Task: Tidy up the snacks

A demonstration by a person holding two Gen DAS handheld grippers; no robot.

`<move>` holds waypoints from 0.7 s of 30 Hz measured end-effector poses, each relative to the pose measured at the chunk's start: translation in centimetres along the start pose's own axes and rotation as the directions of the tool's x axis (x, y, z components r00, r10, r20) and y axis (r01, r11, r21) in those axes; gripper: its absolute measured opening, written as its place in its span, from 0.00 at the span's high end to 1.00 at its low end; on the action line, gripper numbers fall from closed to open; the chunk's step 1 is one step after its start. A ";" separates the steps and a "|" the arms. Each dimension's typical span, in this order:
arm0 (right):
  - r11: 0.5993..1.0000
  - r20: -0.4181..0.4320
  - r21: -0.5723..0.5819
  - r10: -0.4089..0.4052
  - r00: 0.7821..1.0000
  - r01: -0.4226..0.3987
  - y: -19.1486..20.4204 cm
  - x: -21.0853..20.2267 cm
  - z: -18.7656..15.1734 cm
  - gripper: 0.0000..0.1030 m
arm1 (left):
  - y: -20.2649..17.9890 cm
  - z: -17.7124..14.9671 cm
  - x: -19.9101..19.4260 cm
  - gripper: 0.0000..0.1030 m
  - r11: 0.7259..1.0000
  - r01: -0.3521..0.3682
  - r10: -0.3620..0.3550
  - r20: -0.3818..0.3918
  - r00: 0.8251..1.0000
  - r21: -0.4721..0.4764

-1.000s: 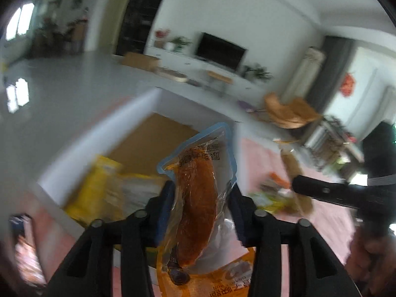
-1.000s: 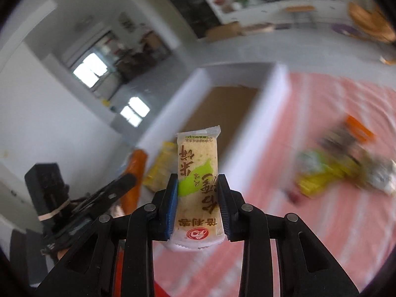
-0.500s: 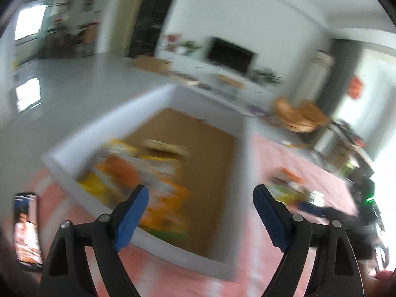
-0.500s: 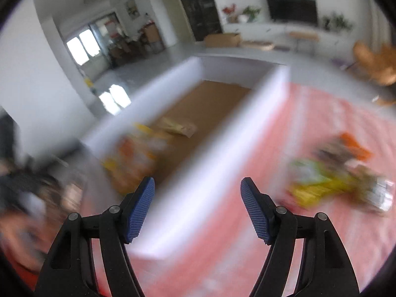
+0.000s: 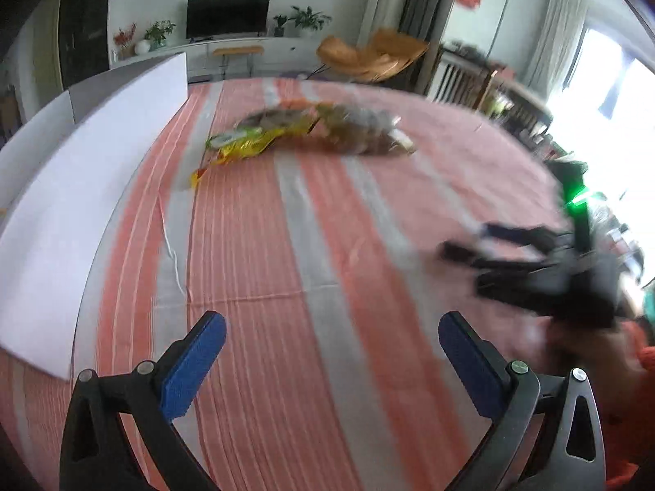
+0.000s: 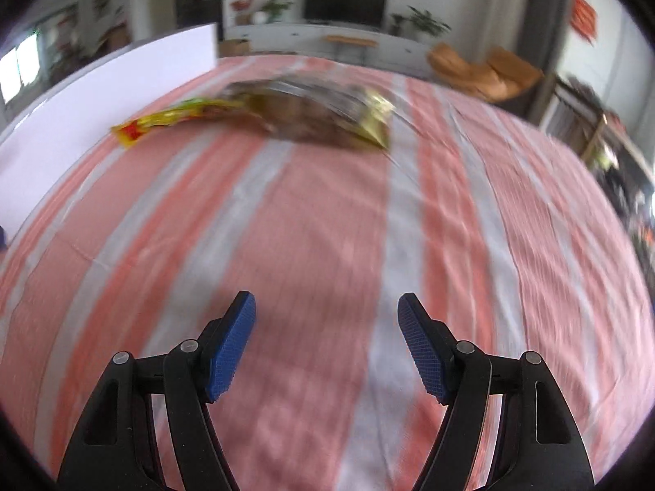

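Box [image 5: 102, 155] wall white, far left, contents hidden from both views. Snack pile [image 5: 311, 131] on striped cloth [image 5: 254, 245] right of box, blurred, no print legible. Left gripper [image 5: 331, 360] jaws just opened wide, empty. Right gripper [image 6: 327, 347] partly spread, empty.

Striped tablecloth [image 6: 327, 212], dark television [image 5: 228, 14], potted plants [image 5: 305, 20], orange chair [image 6: 483, 69]
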State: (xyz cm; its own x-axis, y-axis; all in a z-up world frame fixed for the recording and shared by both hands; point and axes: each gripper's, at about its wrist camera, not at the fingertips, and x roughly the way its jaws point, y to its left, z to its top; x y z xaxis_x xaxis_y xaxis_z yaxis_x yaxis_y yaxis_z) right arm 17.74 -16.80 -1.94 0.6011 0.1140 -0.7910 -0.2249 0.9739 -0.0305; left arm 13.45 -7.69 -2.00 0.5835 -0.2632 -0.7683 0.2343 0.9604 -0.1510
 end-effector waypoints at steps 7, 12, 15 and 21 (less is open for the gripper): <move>0.998 -0.022 0.069 0.001 1.000 0.000 -1.1 -0.5 -0.4 0.16 | 2.4 0.2 5.3 0.01 0.993 -0.119 0.118 -0.045 0.992 -0.017; 0.997 -0.021 0.072 0.008 1.000 -0.006 -2.4 -0.7 -1.4 0.15 | 1.8 0.3 5.6 0.00 0.987 -0.163 0.164 -0.045 0.985 0.009; 0.997 -0.020 0.073 0.009 1.000 -0.007 -2.4 -0.7 -1.4 0.15 | 1.8 0.4 5.5 0.00 0.987 -0.163 0.164 -0.045 0.985 0.009; 0.997 -0.021 0.073 0.008 1.000 -0.007 -2.3 -0.7 -1.4 0.15 | 1.7 0.5 5.7 0.00 0.987 -0.163 0.163 -0.045 0.986 0.007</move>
State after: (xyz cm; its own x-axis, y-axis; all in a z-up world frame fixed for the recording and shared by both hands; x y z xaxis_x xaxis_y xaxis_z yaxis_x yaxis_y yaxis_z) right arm 16.78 -19.44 -2.18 0.5833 0.1178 -0.8036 -0.1723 0.9848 0.0192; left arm 17.55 -7.61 -6.37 0.5784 -0.0983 -0.8098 0.1411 0.9898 -0.0193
